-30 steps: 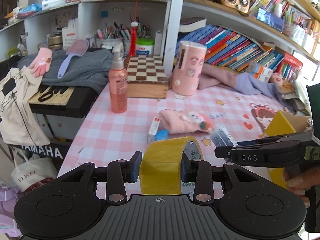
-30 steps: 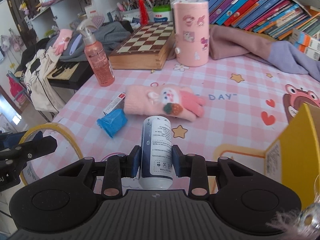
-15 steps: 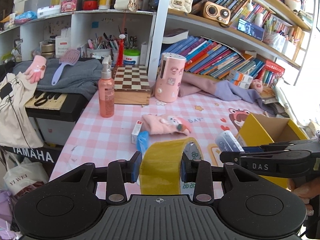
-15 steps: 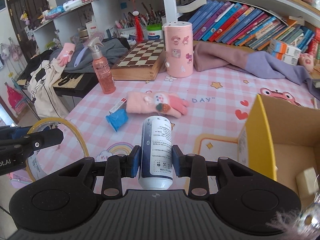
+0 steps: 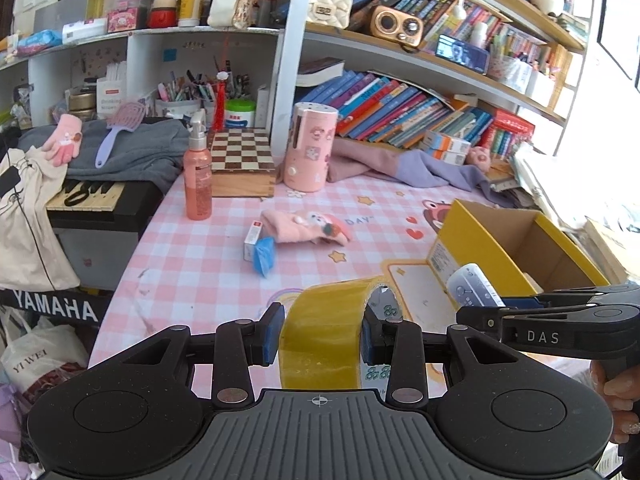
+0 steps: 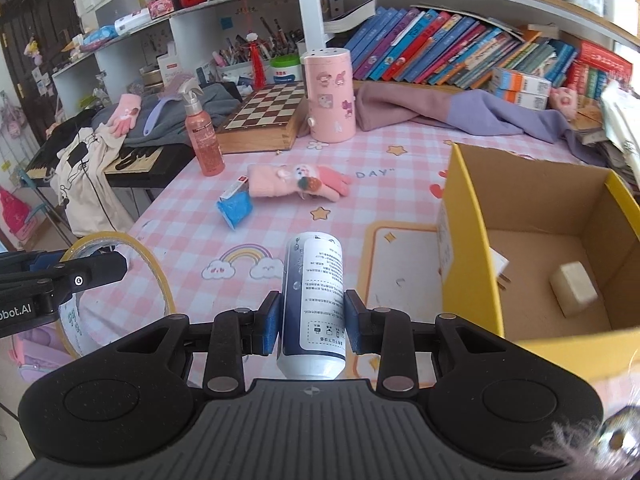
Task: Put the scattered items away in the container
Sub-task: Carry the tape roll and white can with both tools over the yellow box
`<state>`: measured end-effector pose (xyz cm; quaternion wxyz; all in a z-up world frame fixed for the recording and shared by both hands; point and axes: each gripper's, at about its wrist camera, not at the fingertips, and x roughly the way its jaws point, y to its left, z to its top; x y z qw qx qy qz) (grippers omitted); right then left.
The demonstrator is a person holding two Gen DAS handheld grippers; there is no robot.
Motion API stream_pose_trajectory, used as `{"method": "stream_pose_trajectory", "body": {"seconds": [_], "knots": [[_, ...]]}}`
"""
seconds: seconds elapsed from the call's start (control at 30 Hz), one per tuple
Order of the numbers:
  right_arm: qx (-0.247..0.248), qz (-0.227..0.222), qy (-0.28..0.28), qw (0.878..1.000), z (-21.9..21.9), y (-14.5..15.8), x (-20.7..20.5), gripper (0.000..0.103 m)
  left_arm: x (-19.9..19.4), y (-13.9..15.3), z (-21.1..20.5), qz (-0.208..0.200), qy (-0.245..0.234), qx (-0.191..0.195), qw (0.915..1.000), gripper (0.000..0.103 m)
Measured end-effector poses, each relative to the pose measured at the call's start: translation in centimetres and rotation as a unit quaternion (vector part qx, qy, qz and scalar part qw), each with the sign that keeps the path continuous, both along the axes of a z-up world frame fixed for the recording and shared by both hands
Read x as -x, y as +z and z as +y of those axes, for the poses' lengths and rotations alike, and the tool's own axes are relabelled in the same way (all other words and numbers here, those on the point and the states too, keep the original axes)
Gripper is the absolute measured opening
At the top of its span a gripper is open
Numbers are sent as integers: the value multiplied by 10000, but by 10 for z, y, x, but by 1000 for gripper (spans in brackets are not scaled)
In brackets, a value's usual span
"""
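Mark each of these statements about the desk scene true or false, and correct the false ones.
1. The left claw grips a yellow roll of packing tape. True.
2. The right claw is empty. False: it is shut on a white and dark blue bottle.
3. The yellow cardboard box is empty. False: a small beige block lies inside.
4. A pink knitted glove lies on the pink checked tablecloth. True.
5. The pink spray bottle lies on its side. False: it stands upright.
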<state>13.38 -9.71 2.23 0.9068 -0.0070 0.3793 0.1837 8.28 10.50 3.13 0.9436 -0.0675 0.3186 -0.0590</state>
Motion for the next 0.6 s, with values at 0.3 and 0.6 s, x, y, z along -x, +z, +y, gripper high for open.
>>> {"method": "stream_pose_trajectory", "body": {"seconds": [0.3,0.6], "knots": [[-37,-40,-265,9996,-19,2,51,31,36,5,-19,-21,-345,19,9994,36],[-128,27,-752,9971,-49,-3,88,31,56,7,-45,-5,-739,19,9973,36]]}}
